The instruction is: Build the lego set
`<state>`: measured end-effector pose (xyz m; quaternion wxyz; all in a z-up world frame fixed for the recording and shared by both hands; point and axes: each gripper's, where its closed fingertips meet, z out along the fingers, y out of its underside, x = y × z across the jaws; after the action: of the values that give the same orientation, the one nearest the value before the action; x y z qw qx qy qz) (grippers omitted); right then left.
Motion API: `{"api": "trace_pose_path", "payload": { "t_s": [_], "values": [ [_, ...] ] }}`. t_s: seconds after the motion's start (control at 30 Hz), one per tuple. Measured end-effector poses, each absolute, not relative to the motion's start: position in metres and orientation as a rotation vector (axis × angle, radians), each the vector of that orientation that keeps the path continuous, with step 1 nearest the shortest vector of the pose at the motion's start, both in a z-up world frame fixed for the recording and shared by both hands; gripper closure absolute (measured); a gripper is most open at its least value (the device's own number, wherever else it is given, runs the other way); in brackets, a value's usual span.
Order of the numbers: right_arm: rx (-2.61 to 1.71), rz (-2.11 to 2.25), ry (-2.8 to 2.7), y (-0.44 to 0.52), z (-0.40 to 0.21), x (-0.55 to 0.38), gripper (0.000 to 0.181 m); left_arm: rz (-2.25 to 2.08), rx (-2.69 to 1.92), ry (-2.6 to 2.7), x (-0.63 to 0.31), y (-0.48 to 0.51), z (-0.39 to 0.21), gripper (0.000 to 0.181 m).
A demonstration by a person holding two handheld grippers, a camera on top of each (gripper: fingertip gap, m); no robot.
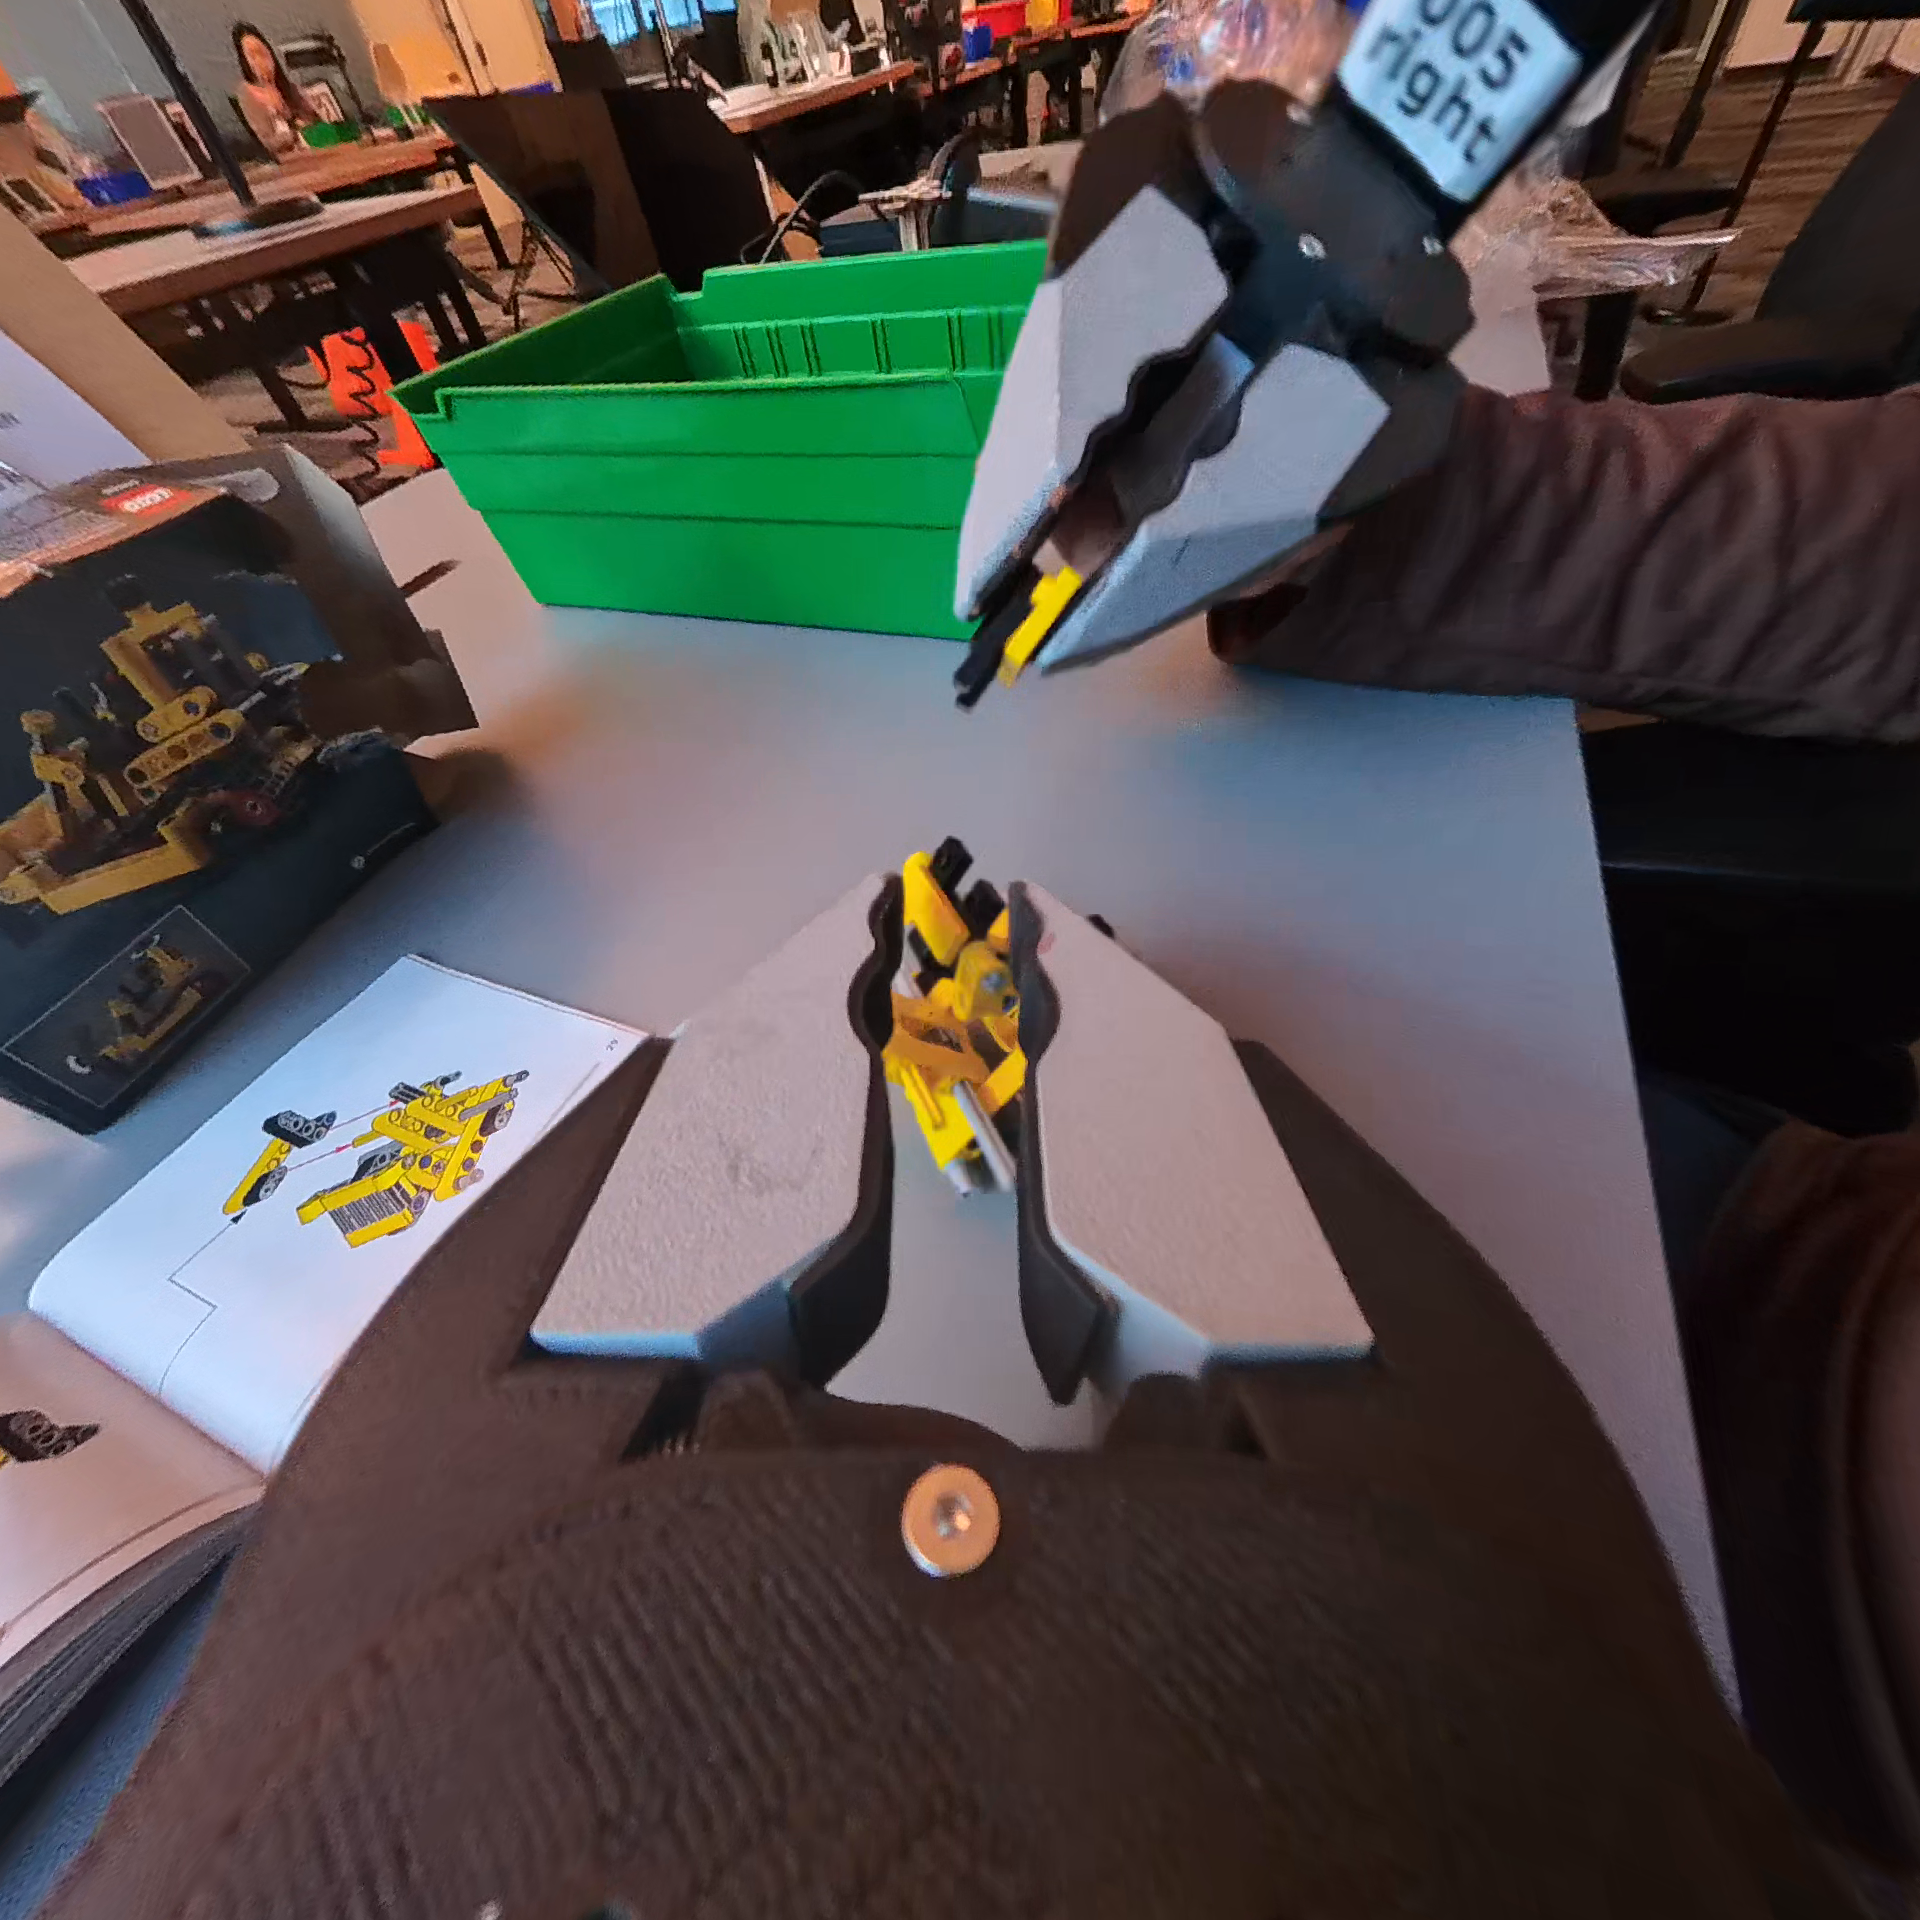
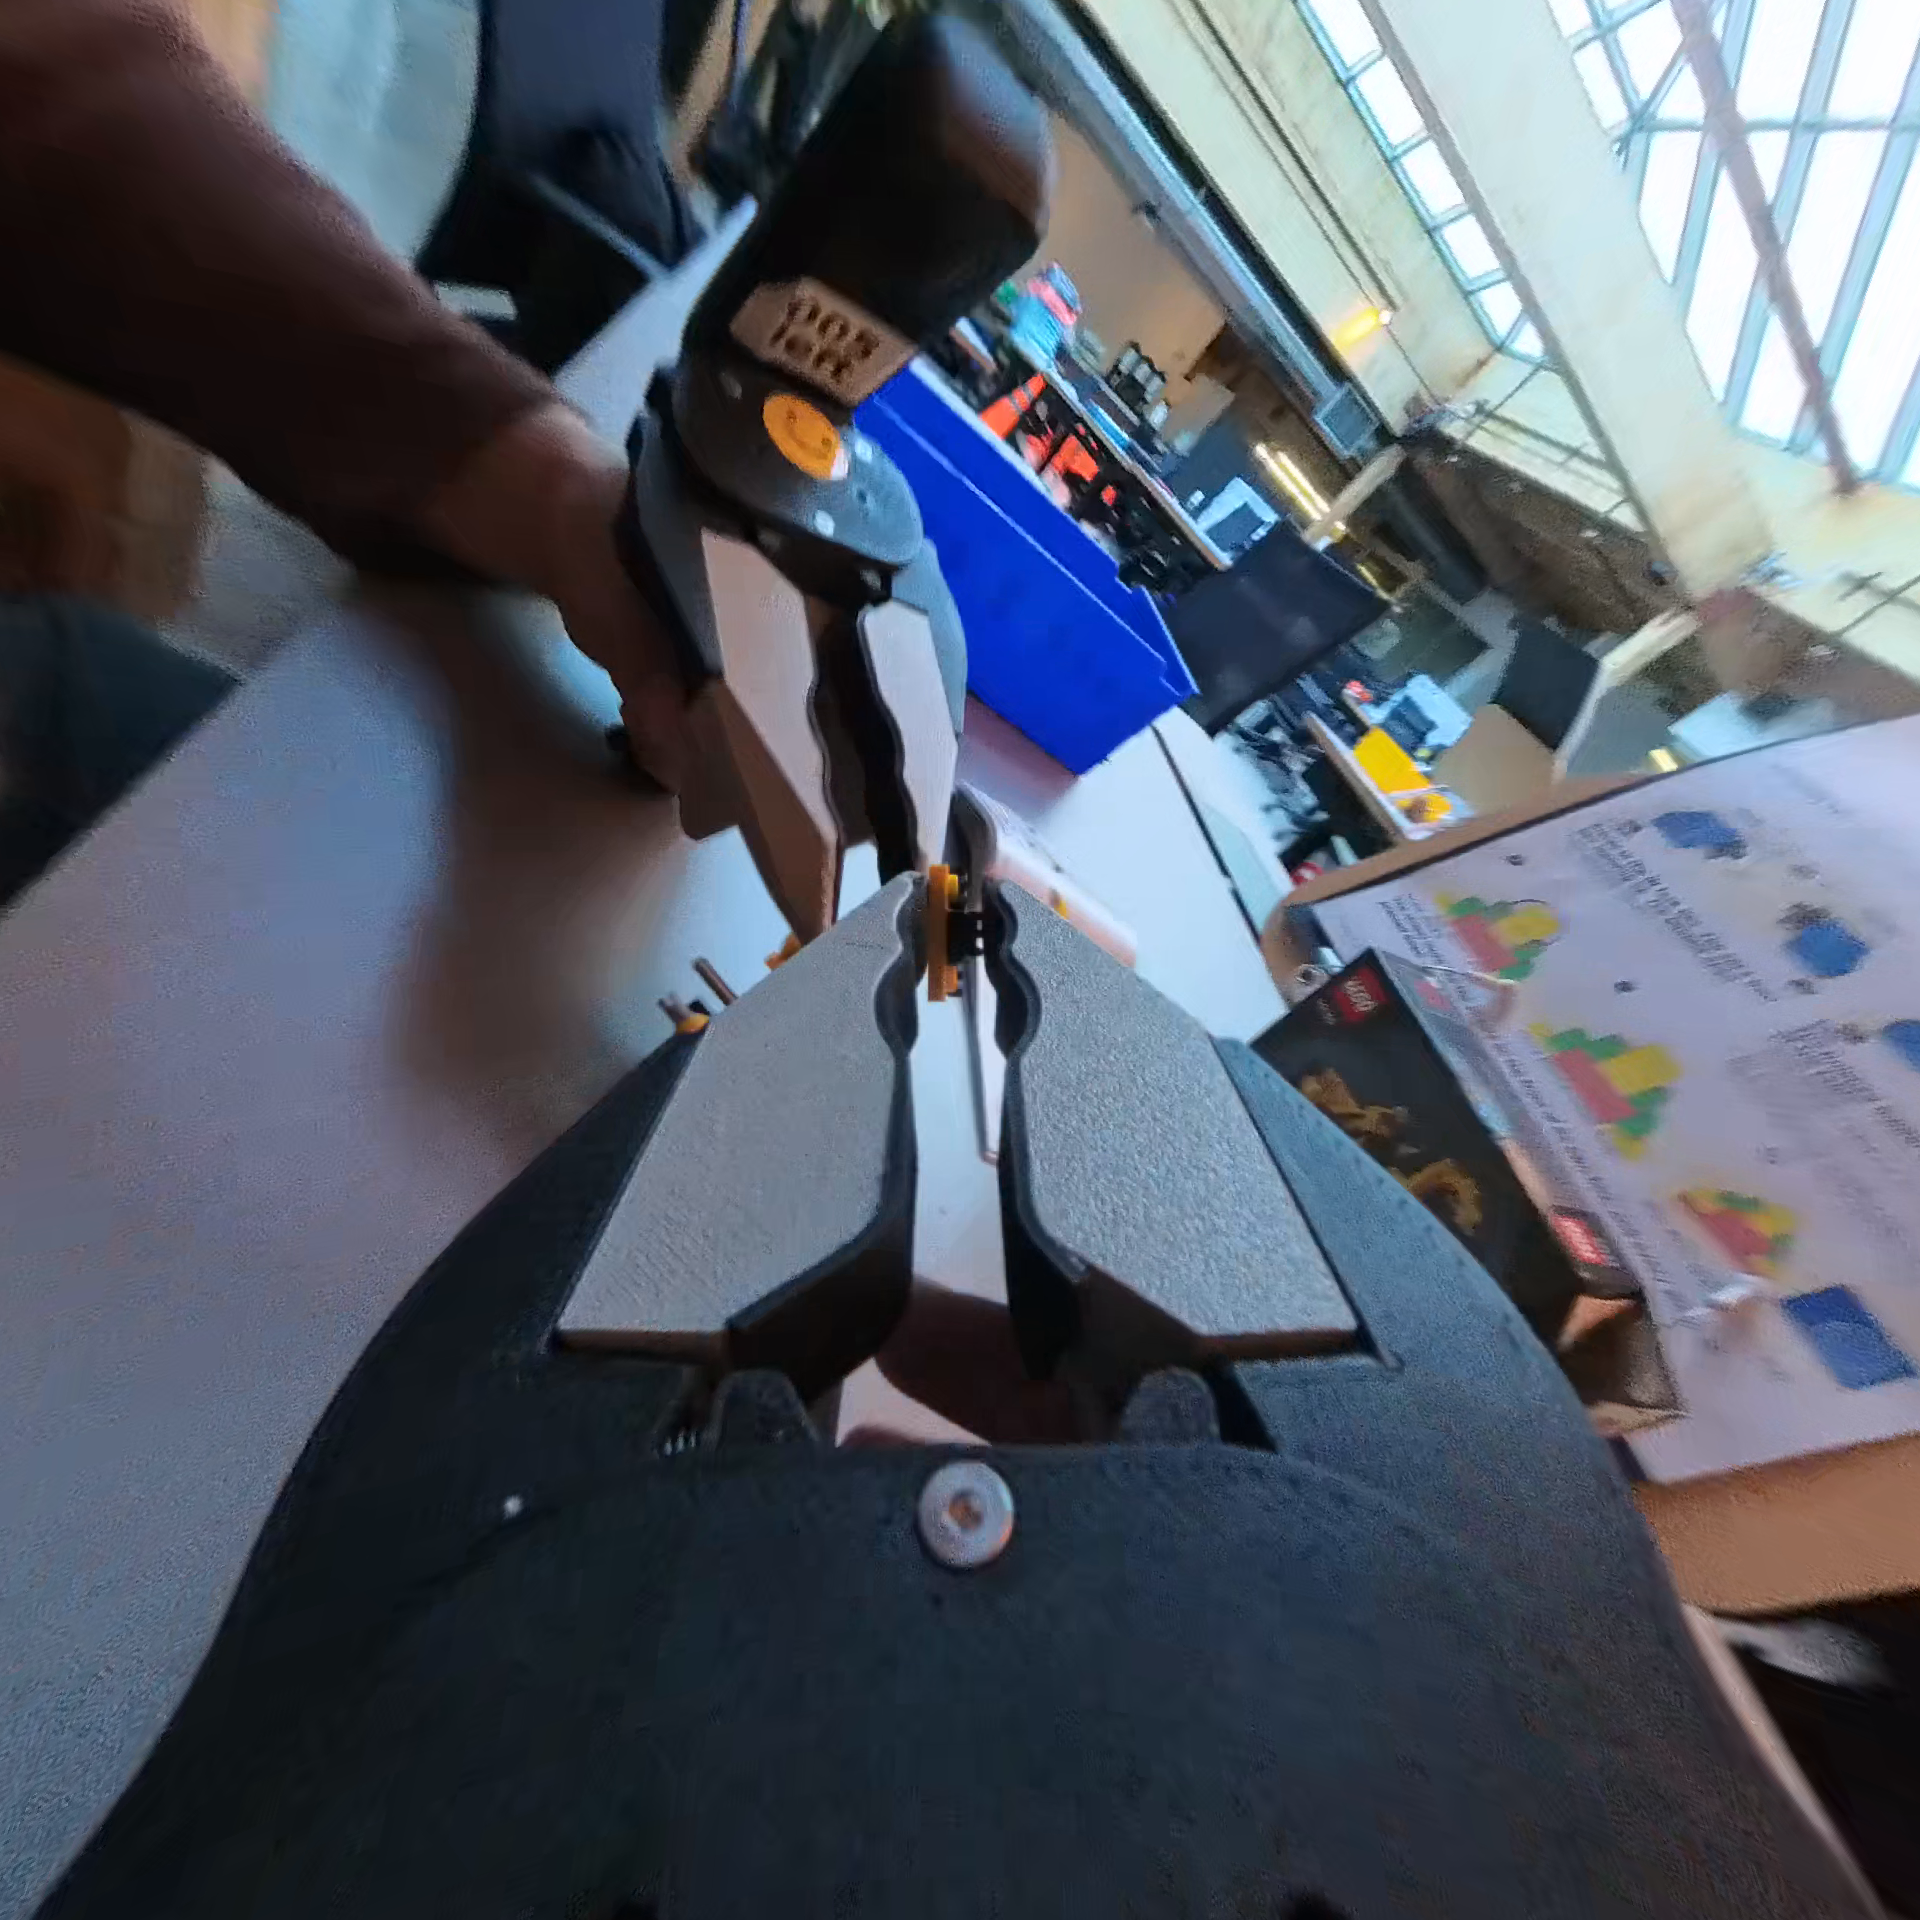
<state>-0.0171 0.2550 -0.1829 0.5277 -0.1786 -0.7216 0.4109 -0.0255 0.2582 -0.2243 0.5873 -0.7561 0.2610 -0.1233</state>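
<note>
My left gripper is shut on a yellow and black lego assembly with a grey axle, held above the grey table. My right gripper hangs above and beyond it, tips down, shut on a small yellow and black lego piece. In the right wrist view my right gripper pinches that yellow piece at its tips. The left gripper stands just beyond it there, held by a hand, with bits of the assembly peeking out beside my finger.
A green bin stands at the table's far side. The lego box and open instruction booklet lie at left. A blue bin and a printed sheet on a board show in the right wrist view. A sleeved arm reaches in from the right. The grippers' ends are close to 4 centimetres from one another.
</note>
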Motion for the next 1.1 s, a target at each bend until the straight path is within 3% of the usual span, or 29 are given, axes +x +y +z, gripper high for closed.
{"api": "trace_pose_path", "payload": {
  "t_s": [0.13, 0.33, 0.57, 0.7, 0.77, 0.87, 1.1],
  "values": [
    [-0.362, 0.832, -1.713, 0.25, -0.188, -0.02, 0.175, -0.336, -1.722, 0.583, -0.025, 0.256, -0.217, 0.166],
    [-0.301, 0.972, -1.697, 0.226, -0.179, -0.009, 0.175, -0.556, -1.685, 0.538, -0.016, 0.248, -0.205, 0.157],
    [-0.203, 0.914, -1.645, 0.207, -0.168, 0.001, 0.175, -1.192, -1.665, 0.525, 0.019, 0.214, -0.191, 0.139],
    [-0.029, 0.483, -1.686, 0.183, -0.187, 0.002, 0.175, -1.319, -1.591, 0.496, 0.023, 0.201, -0.175, 0.146],
    [0.031, 0.263, -1.639, 0.179, -0.188, 0.0, 0.175, -1.401, -1.561, 0.518, 0.026, 0.189, -0.171, 0.16],
    [0.068, 0.149, -1.585, 0.173, -0.19, 0.002, 0.175, -1.382, -1.576, 0.507, 0.023, 0.182, -0.178, 0.171],
    [0.107, -0.033, -1.574, 0.169, -0.214, -0.001, 0.175, -1.046, -1.826, 0.458, -0.001, 0.172, -0.214, 0.158]
  ]
}}
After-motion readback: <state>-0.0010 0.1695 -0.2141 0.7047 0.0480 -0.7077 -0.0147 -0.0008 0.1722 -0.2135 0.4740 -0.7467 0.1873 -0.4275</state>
